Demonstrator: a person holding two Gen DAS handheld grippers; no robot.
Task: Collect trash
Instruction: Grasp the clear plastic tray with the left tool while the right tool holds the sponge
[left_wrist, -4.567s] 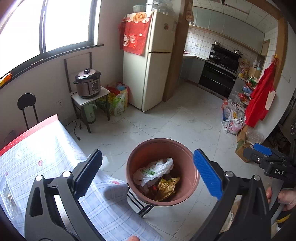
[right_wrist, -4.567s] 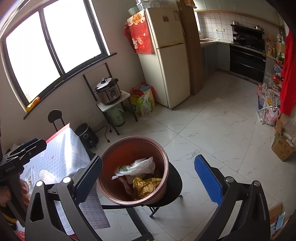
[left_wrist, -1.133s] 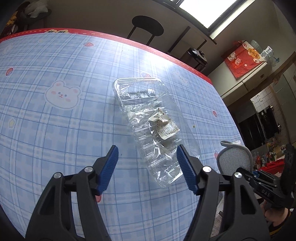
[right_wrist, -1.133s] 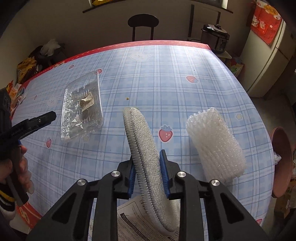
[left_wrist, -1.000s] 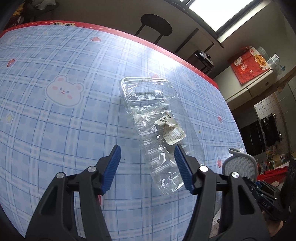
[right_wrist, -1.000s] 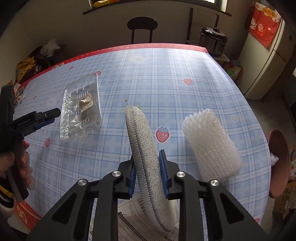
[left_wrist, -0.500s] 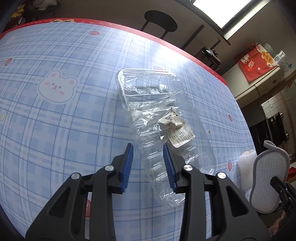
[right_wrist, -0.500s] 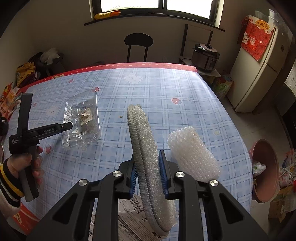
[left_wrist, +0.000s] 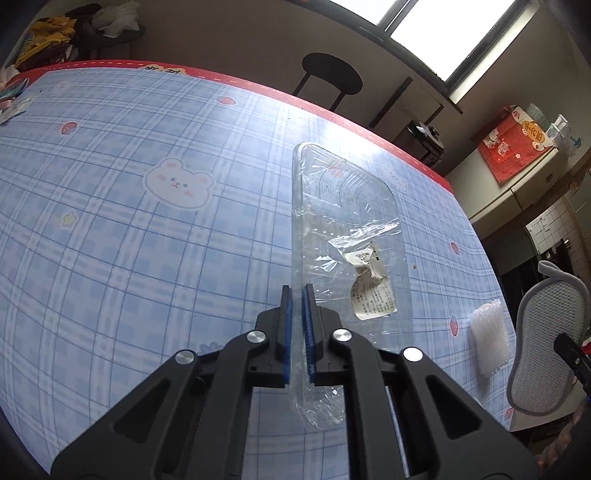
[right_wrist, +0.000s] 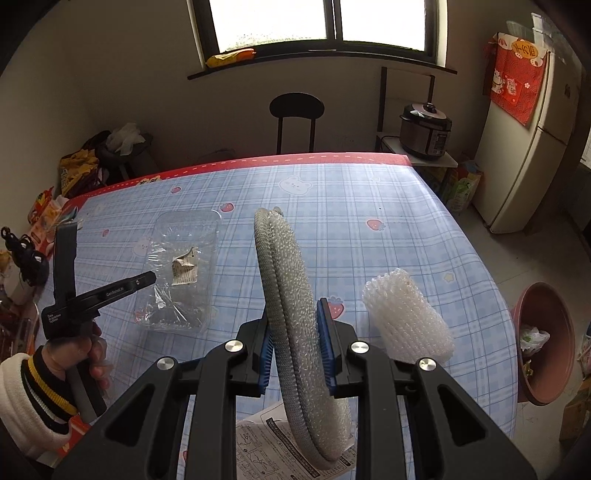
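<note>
My left gripper (left_wrist: 296, 295) is shut on the rim of a clear plastic tray (left_wrist: 347, 206) with a crumpled paper label inside, lifted on edge above the blue checked tablecloth (left_wrist: 129, 229). The tray also shows in the right wrist view (right_wrist: 181, 269), with the left gripper (right_wrist: 147, 278) at its side. My right gripper (right_wrist: 293, 325) is shut on a grey and white foam mesh pad (right_wrist: 291, 288), held upright above the table. The pad also shows in the left wrist view (left_wrist: 543, 339). A white foam net sleeve (right_wrist: 404, 317) lies on the table at the right.
A brown trash bin (right_wrist: 543, 343) with bags inside stands past the table's right edge. A printed paper sheet (right_wrist: 266, 443) lies under my right gripper. A black chair (right_wrist: 295, 114) stands behind the table, a fridge (right_wrist: 532, 140) and a pressure cooker (right_wrist: 424, 129) at the right.
My left gripper has closed on the tray's rim and tipped the tray up off the table. My right gripper has risen further with the foam pad.
</note>
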